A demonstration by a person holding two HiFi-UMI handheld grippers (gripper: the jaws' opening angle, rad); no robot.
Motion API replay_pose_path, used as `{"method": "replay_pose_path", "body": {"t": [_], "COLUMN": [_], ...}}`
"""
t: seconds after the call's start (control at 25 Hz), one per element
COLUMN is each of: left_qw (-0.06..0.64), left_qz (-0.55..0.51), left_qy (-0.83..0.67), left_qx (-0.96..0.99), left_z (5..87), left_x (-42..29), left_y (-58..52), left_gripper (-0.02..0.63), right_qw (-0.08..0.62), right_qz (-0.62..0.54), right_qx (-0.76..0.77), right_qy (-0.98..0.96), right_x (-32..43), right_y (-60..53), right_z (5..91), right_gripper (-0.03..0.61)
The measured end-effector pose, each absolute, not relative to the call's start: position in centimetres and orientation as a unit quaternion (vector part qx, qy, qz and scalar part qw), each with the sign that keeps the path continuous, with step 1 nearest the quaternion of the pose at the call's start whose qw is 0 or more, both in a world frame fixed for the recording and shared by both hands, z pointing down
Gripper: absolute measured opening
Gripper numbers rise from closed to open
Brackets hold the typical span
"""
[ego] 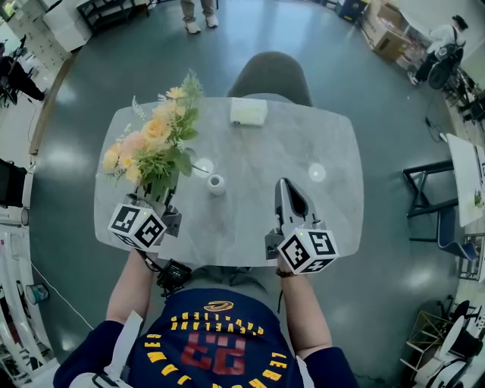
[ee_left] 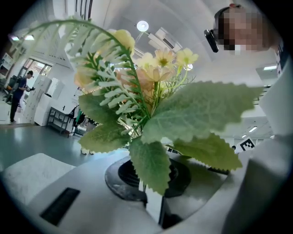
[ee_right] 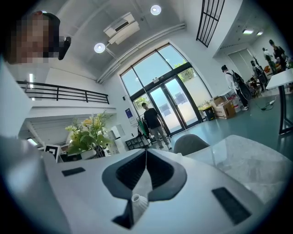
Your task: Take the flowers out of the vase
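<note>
A bunch of peach and yellow flowers (ego: 155, 144) with green leaves hangs over the left of the marble table (ego: 333, 151). My left gripper (ego: 168, 203) is shut on its stems. In the left gripper view the flowers (ee_left: 151, 73) fill the frame and the stems run down between the pads of the left gripper (ee_left: 153, 185). A small white vase (ego: 216, 184) stands upright and apart, near the table's middle. My right gripper (ego: 284, 191) hovers to the right of the vase, shut and holding nothing. In the right gripper view the vase (ee_right: 137, 202) shows low between the jaws of the right gripper (ee_right: 146, 153).
A folded white cloth (ego: 248, 111) lies at the table's far edge. Behind it stands a grey chair (ego: 273, 74). A black metal frame (ego: 428, 198) is on the floor at the right. A person (ego: 198, 15) stands far back.
</note>
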State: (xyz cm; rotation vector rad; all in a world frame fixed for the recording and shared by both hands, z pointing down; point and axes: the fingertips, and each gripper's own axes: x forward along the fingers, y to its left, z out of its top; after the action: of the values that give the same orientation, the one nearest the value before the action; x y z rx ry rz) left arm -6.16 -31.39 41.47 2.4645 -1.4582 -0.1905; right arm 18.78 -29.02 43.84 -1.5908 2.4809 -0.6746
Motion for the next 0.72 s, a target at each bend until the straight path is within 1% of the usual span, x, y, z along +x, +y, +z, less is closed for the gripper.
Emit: {"method": "replay_pose_path", "body": {"t": [0.4, 0.72], "left_qw": [0.13, 0.123], "left_qz": [-0.126, -0.135], "left_qy": [-0.533, -0.551], "left_qx": [0.826, 0.814], "left_z": [37.2, 36.2], "left_x": [-9.8, -12.5], "left_y": [-30.5, -29.4], "left_gripper": [0.021, 0.021], "right_qw": [0.067, 0.07], "right_qz": [-0.217, -0.216], "right_qx": [-0.512, -0.515], "right_qy": [0.828, 0.827], "right_x": [18.4, 17.9], "right_y": [-29.3, -29.3], "right_z": [42.4, 42.0], "right_gripper": [0.008, 0.008]}}
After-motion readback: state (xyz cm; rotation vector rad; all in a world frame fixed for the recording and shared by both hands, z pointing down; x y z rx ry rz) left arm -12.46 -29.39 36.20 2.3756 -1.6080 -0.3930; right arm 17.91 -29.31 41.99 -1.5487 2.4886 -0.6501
